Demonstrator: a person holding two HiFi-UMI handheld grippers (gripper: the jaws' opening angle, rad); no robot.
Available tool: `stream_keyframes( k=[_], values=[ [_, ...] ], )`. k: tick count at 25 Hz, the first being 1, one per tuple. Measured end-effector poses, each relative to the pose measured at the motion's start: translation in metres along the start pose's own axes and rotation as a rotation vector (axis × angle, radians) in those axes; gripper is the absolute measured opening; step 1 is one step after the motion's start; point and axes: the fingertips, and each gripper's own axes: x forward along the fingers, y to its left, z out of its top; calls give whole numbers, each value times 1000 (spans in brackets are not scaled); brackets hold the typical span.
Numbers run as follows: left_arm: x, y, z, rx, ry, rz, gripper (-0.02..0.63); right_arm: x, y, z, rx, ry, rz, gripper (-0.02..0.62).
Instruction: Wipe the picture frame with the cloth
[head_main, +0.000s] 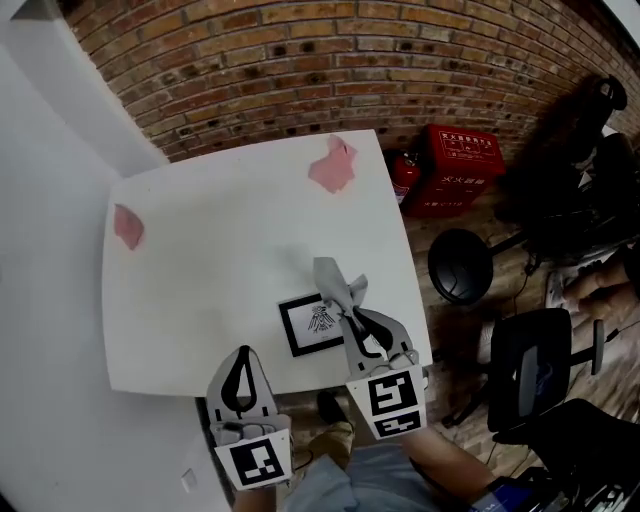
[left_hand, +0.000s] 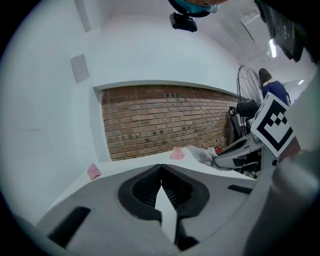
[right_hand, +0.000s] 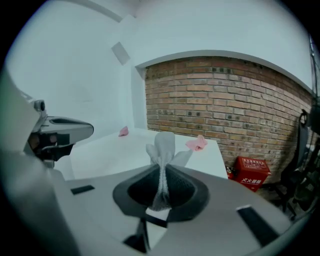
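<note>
A small black picture frame (head_main: 313, 323) with a dark drawing lies flat near the front edge of the white table (head_main: 220, 250). My right gripper (head_main: 352, 312) hangs just over the frame's right side, shut on a grey cloth (head_main: 335, 279) that sticks out past its tips. In the right gripper view the cloth (right_hand: 162, 150) is pinched between the jaws and stands up in front of them. My left gripper (head_main: 242, 352) sits at the table's front edge, left of the frame, jaws shut and holding nothing; its tips (left_hand: 161, 166) meet in the left gripper view.
Two pink cloths lie on the table: one at the far right corner (head_main: 333, 166), one at the left edge (head_main: 128, 227). A brick wall (head_main: 350, 60) runs behind. Right of the table stand a red box (head_main: 455, 165), a black stool (head_main: 460, 265) and an office chair (head_main: 535, 365).
</note>
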Motion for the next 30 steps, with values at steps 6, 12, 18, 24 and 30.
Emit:
stream_keyframes(
  k=[6, 12, 18, 24, 30],
  values=[
    [-18, 29, 1, -21, 7, 77, 9, 16, 35, 26, -41, -36, 80, 41],
    [-24, 55, -17, -44, 53, 150, 9, 44, 65, 24, -68, -6, 168, 41],
    [-18, 69, -56, -85, 131, 194, 9, 81, 87, 0, -90, 56, 238, 41],
    [-18, 73, -90, -120, 217, 228, 9, 103, 100, -29, -109, 136, 302, 41],
    [-14, 77, -104, -137, 242, 247, 9, 114, 103, -47, -117, 183, 328, 41]
  ],
)
